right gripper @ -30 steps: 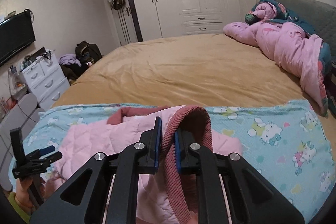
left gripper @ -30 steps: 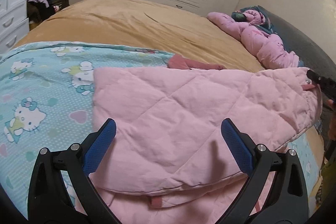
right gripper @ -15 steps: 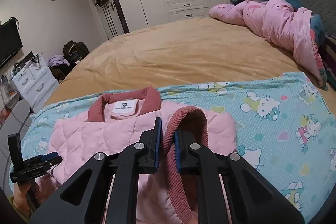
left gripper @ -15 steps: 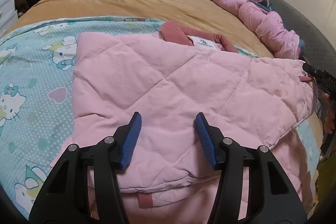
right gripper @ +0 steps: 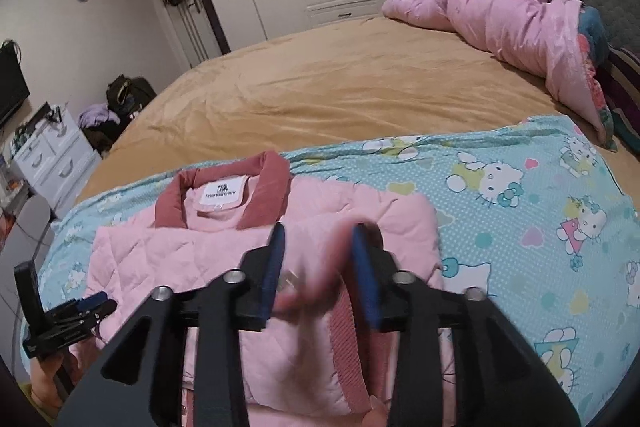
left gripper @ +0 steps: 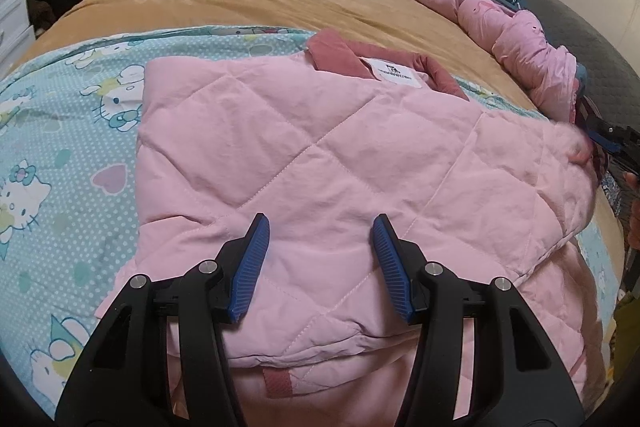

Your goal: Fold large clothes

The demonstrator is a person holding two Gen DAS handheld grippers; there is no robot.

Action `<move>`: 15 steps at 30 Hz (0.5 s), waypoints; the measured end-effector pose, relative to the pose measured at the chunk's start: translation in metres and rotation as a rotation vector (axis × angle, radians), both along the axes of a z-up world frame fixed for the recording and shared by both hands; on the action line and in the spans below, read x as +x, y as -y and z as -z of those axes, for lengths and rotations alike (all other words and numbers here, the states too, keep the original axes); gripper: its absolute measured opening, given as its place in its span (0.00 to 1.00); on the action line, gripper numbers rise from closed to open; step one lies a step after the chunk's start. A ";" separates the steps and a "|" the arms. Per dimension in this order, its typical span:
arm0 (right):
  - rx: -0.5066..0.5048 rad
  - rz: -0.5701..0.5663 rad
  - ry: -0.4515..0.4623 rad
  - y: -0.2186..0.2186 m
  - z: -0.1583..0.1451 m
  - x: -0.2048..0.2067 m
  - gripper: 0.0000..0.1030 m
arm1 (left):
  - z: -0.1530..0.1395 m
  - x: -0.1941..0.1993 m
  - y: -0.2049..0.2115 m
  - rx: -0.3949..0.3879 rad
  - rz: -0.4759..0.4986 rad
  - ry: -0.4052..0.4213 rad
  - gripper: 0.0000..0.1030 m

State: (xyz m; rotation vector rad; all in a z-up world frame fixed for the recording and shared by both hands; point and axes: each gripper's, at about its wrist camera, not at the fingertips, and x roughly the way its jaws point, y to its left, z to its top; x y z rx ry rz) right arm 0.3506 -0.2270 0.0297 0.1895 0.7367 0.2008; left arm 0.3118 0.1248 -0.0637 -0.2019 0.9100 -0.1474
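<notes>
1. Pink quilted jacket (left gripper: 320, 155) lies flat on the cartoon-cat blanket (left gripper: 68, 131) at the near edge of the bed (right gripper: 340, 95). Dusty-rose collar (right gripper: 224, 195) with white label points to the far side; sleeve already laid over the body.

2. Left gripper (left gripper: 320, 263): jaws partly apart, hovering over the near hem area of the jacket. No fabric between the pads as far as the view shows; holding nothing.

3. Right gripper (right gripper: 318, 267): jaws opening, ribbed rose cuff (right gripper: 348, 347) between them, blurred. Pads look clear of it, so the cuff reads as let go, dropping onto the jacket front.

4. Handling, judged: padded, puffy, light for its bulk. Soft, no stiffness; it will sag and drape from any single pinch point. The fill springs back, so folds likely will not stay crisp and may need pressing flat.

5. Shell looks like smooth woven fabric, probably a bit slippery. A thin pinch of the outer layer could slide out or lift only the top layer.

6. Best grip points, judged: ribbed cuff, collar, hem edge, seam corners. These are thicker and grippier than mid-panel quilting.

7. Next fold likely wants both grippers on two hem corners, lifting evenly, or the panel will twist.

8. Not fragile. Risk: dragging the blanket along with the jacket.
</notes>
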 end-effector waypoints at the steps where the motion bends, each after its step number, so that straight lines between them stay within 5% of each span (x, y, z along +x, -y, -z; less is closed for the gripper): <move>1: 0.004 0.006 0.006 0.002 -0.002 -0.002 0.35 | 0.000 0.000 0.000 0.000 0.000 -0.001 0.44; 11: -0.078 -0.094 0.077 -0.044 -0.023 -0.027 0.48 | -0.002 0.000 0.003 0.039 0.013 -0.017 0.44; 15: -0.152 -0.116 0.077 -0.073 -0.013 -0.033 0.76 | -0.004 0.000 0.008 0.081 0.025 -0.018 0.44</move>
